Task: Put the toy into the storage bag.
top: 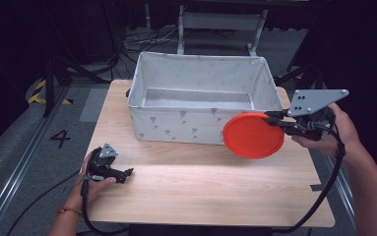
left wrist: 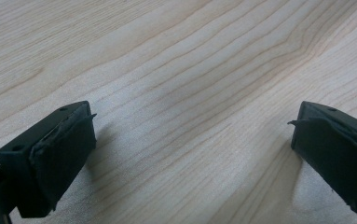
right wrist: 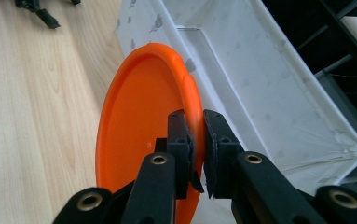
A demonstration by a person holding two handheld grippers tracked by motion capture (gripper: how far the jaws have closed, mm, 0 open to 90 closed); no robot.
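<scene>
Above the front right corner of the fabric bin [top: 203,101], in the high view, the right hand-held gripper [top: 273,118] holds an orange plate [top: 253,135] by its rim. The plate is lifted off the worktop [top: 201,187] and hangs in front of the bin's front wall, partly covering it. It is not yet over the opening. The bin looks empty inside, as far as this view shows. The left hand-held gripper [top: 127,173] rests low on the worktop near the front left edge, well apart from the bin and the plate.

In the left gripper view, the two black jaws stand wide apart with nothing between them, and bare wood lies under them. This hand-held gripper is idle.

In the right gripper view, the jaws are closed tight on the rim of the orange plate [right wrist: 143,126], which stands almost on its edge. Just beside the plate, on the right of this view, is the white wall of the fabric bin [right wrist: 260,93], and its open inside can be seen further along.

My judgement: the picking up is done and the carrying is in progress. What remains is to bring the plate over the bin's rim, lower it inside and release it.
</scene>
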